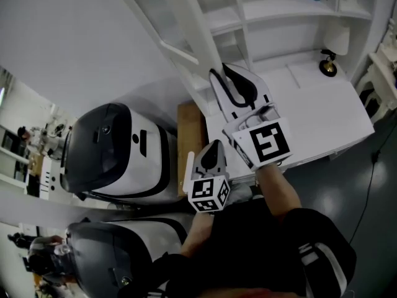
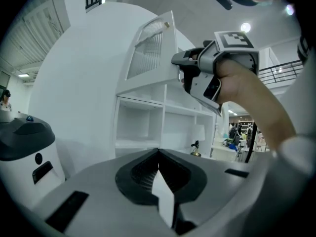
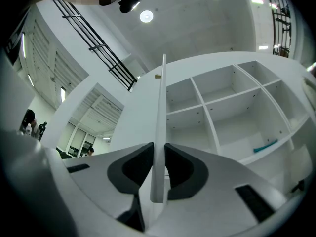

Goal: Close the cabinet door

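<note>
With my right gripper point(image 3: 158, 149) clamped on the edge of the cabinet door point(image 3: 161, 102), which stands swung out from the open shelves point(image 3: 222, 112), and my left gripper point(image 2: 158, 152) closed on nothing, I judge the next move is swinging it home.

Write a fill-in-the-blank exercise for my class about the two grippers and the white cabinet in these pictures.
The right gripper is shut on the edge of the cabinet's ____.
The jaws of the left gripper are shut, and between them is ____.
The slim object lying inside the cabinet is ____ in colour.
Missing words: door; nothing; blue.
</note>
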Demonstrator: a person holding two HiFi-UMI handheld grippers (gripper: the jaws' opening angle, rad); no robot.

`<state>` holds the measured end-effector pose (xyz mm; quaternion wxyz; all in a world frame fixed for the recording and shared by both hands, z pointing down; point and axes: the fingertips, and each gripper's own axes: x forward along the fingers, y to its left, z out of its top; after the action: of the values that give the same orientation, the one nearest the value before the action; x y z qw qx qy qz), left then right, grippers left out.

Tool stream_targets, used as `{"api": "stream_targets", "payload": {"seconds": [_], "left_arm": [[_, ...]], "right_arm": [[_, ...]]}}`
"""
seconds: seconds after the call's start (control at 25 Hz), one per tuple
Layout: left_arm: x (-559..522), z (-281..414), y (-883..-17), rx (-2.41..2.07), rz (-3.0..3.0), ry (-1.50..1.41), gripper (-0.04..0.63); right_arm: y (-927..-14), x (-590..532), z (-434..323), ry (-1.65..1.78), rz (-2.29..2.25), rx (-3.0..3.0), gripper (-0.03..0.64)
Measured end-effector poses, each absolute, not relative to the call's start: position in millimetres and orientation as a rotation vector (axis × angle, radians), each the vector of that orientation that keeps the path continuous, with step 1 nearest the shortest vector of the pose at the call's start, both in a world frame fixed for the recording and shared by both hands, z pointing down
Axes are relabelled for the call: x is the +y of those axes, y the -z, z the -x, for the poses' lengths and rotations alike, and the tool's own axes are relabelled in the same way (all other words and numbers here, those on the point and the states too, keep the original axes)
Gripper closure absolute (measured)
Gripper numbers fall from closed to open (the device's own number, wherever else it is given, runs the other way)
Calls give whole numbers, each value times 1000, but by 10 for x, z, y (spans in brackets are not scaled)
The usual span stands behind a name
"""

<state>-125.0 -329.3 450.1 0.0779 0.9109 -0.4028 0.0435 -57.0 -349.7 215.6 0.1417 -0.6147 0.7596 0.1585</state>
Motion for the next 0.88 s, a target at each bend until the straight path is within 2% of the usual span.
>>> {"api": "stream_targets", "payload": {"seconds": [0.56, 0.88], "left_arm": [[-3383, 369, -4596, -936, -2802, -190, 583], [-3693, -66, -4637, -1026, -2750, -141, 583]], "right_arm": [[-2143, -3842, -142, -499, 1680, 2254, 521], [-2170, -4133, -584, -446, 1528, 2340, 514]]}}
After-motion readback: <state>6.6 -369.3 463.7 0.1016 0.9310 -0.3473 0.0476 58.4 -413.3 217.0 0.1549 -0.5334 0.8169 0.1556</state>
